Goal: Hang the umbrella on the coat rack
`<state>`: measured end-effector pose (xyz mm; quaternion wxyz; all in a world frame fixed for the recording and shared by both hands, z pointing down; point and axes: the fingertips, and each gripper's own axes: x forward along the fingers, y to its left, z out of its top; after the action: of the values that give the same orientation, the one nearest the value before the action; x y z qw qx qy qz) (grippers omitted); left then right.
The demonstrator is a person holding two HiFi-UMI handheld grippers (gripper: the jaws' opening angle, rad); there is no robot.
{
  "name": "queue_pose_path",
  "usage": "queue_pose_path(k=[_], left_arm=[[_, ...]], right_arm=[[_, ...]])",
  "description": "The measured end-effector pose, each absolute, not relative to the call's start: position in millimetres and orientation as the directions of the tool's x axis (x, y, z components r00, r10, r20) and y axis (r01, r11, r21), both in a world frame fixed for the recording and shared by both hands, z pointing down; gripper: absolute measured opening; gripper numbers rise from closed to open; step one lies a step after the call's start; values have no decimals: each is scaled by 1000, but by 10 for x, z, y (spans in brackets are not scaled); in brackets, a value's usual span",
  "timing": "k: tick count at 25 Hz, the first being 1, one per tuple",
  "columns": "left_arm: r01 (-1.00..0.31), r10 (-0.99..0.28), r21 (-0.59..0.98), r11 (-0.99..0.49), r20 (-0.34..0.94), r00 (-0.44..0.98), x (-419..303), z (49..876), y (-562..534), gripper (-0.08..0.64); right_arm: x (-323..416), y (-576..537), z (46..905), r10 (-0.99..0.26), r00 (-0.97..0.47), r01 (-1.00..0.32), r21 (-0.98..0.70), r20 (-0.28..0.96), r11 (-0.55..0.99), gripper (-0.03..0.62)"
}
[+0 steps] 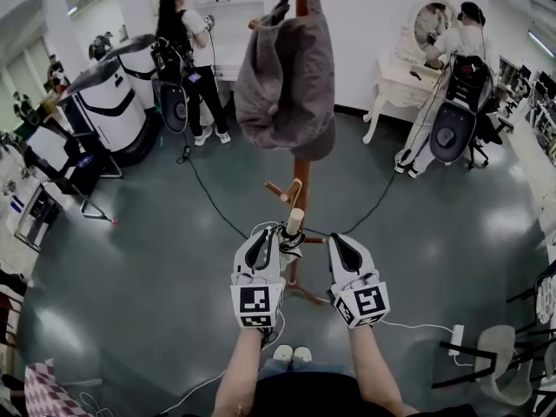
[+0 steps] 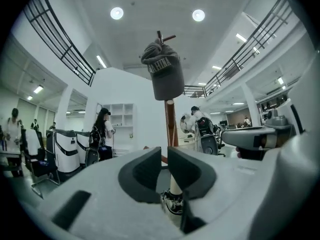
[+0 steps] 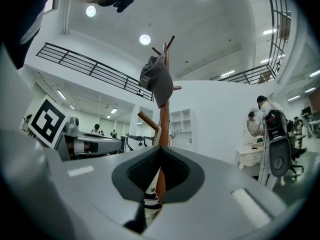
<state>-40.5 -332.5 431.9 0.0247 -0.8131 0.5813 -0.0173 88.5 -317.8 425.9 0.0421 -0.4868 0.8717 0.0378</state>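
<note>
A folded umbrella hangs upright, pale handle on top, just in front of the wooden coat rack. My left gripper and right gripper flank it side by side. In the left gripper view the jaws of the left gripper stand nearly together, and a dark strap runs from the umbrella into them. In the right gripper view the right gripper is shut, with a similar dark strap leading to the umbrella. A grey cap hangs on the rack's top. A free peg sticks out just beyond the umbrella.
Two people wearing backpack rigs stand behind, one at the back left and one at a white dressing table. White machines stand at the left. Cables cross the grey floor, with a power strip and chairs at the right.
</note>
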Motion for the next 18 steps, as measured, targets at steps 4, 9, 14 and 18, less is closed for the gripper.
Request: queue_pose_path(k=[4, 9, 14, 18], left_arm=[[-939, -939, -62, -338, -37, 341, -345, 4131, -3326, 7], [-929, -928, -63, -365, -57, 368, -282, 4007, -3317, 2], [-922, -921, -50, -383, -52, 386, -303, 3945, -3298, 2], [-916, -915, -57, -396, -54, 399, -248, 3954, -3275, 2]], right_arm=[[892, -3173, 4131, -846, -518, -855, 32, -126, 518, -8], [880, -3165, 4016, -847, -510, -859, 34, -149, 511, -3], [833, -3128, 3955, -849, -505, -862, 38, -157, 506, -3], [875, -3101, 3940, -857, -489, -871, 36, -164, 491, -2]])
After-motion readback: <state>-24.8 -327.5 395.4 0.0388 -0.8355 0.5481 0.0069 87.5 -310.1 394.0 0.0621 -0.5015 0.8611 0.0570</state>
